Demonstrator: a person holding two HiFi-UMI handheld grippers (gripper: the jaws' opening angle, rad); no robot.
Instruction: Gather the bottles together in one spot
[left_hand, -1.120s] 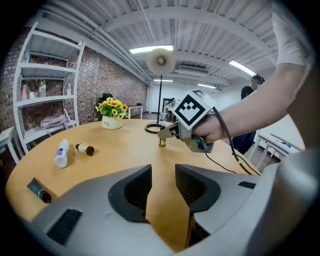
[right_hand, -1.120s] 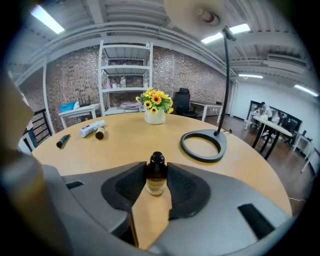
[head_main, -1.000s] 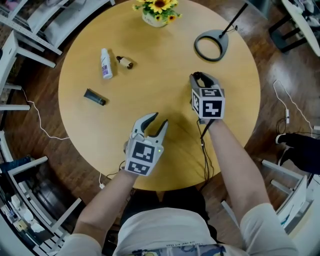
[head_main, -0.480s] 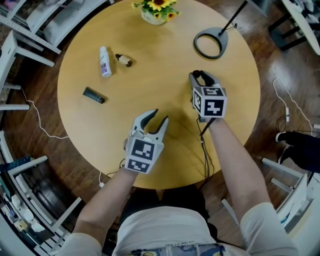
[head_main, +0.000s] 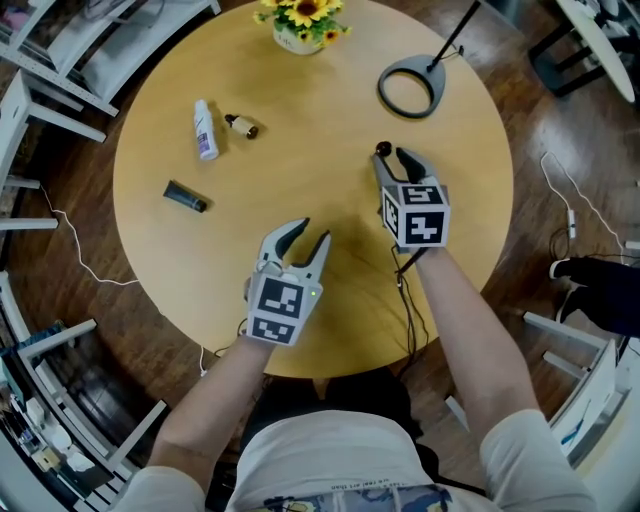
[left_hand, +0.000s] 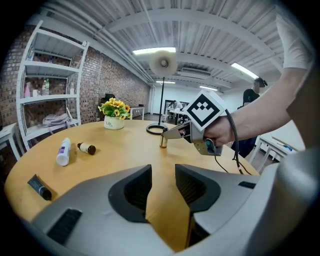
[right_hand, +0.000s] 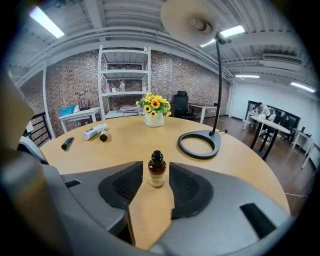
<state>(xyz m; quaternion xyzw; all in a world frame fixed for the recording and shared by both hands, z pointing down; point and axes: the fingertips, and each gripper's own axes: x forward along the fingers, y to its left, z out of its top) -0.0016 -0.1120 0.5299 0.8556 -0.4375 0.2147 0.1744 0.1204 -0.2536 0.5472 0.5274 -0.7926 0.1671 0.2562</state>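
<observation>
Hand-held grippers (head_main: 312, 230) (head_main: 393, 156) two, bottles (head_main: 204, 130) (head_main: 241, 126) (right_hand: 157, 170) three (tube (head_main: 187, 196) one)

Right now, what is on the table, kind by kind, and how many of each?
Amber bottles: 2 (upright amber bottle, lying amber bottle)
White bottle: 1
Black tube: 1
Flower pot: 1
Lamp base: 1
Total: 6
</observation>
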